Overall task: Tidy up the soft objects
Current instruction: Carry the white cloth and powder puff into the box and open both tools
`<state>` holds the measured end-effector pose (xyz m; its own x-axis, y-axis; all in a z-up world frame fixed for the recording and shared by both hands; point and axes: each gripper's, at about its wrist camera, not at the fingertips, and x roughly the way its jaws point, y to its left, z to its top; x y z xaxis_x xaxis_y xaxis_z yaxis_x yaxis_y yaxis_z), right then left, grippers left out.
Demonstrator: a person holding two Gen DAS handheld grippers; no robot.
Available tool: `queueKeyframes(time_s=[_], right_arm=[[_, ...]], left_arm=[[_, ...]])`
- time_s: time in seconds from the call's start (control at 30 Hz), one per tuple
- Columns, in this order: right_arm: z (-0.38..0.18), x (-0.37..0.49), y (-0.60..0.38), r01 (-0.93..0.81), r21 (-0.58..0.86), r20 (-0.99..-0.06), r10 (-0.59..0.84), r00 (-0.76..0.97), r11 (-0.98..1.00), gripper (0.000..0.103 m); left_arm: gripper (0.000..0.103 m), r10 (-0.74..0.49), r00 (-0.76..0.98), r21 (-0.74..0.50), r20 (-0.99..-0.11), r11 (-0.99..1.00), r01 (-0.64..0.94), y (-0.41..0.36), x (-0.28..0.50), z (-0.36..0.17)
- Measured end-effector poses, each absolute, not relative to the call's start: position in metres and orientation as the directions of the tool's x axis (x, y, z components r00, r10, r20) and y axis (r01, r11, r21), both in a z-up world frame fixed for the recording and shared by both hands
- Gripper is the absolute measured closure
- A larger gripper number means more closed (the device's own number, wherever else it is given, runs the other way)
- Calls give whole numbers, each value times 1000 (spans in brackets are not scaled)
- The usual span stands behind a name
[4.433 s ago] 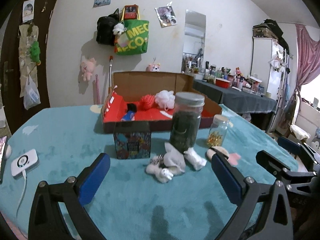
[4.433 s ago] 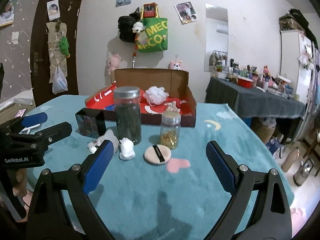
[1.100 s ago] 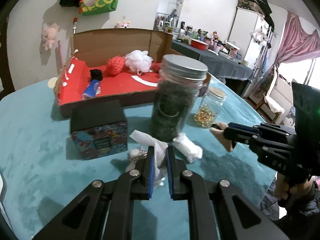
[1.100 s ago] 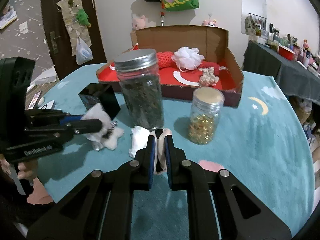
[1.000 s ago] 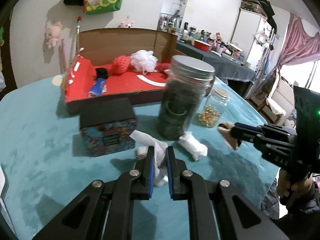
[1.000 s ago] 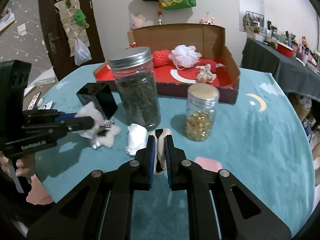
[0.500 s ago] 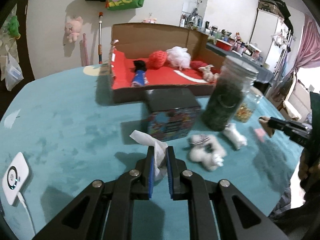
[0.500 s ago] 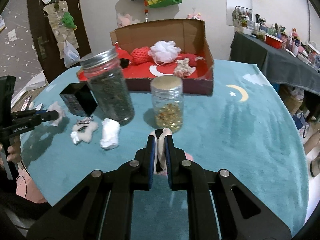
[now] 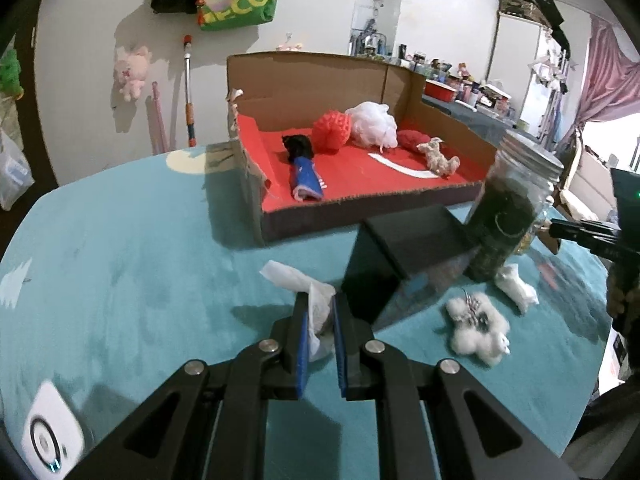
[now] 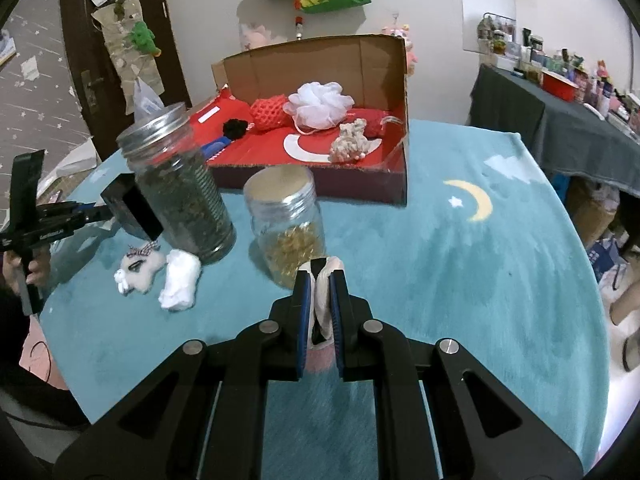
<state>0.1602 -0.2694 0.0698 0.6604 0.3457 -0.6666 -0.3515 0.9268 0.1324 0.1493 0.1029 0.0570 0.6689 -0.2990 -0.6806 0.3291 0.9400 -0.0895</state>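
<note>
My left gripper point(image 9: 320, 304) is shut on a white tissue point(image 9: 296, 280) and holds it above the teal cloth, left of the black box point(image 9: 404, 256). My right gripper point(image 10: 321, 284) is shut on a beige powder puff point(image 10: 322, 300), just in front of the small jar point(image 10: 286, 226). The red-lined cardboard box point(image 9: 276, 216) holds a red mesh ball point(image 9: 332, 132), a white pouf point(image 9: 372, 124), a small plush point(image 9: 438, 158) and a blue item point(image 9: 306, 178). A white plush toy point(image 9: 478, 328) and a white wad point(image 9: 516, 286) lie on the cloth.
A tall jar of dark contents point(image 10: 180, 184) stands beside the black box point(image 10: 132, 208). A white device point(image 9: 48, 448) lies at the near left. A dark cluttered side table point(image 10: 560, 120) stands at the right. The round table's edge point(image 10: 600, 320) drops off at the right.
My left gripper has carried the tissue left and forward, past the black box toward the cardboard box. My right gripper has moved the puff closer to the small jar.
</note>
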Motion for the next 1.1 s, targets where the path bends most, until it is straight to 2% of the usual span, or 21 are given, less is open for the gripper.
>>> queueKeyframes(time_s=[0.37,0.73,0.97,1.1], right_arm=[[77,205,-287,-443,211,-648,464,605,871,93],[95,237,-284,-493,142,-651,456,607,859,93],[116,266,-274,-550,180,-625,526,577,816,93],[125,288,-251,-589,174,-633,548,547,789,93]], left_arm=[[92,-350,646,-61,-678,903,425,103,177,69],[92,-362,643,-8,-675,875,485,89,204,90],[92,-430,607,-59,-668,844,533,71,232,111],[92,-462,554,-110,-693,826,552,48,255,117]])
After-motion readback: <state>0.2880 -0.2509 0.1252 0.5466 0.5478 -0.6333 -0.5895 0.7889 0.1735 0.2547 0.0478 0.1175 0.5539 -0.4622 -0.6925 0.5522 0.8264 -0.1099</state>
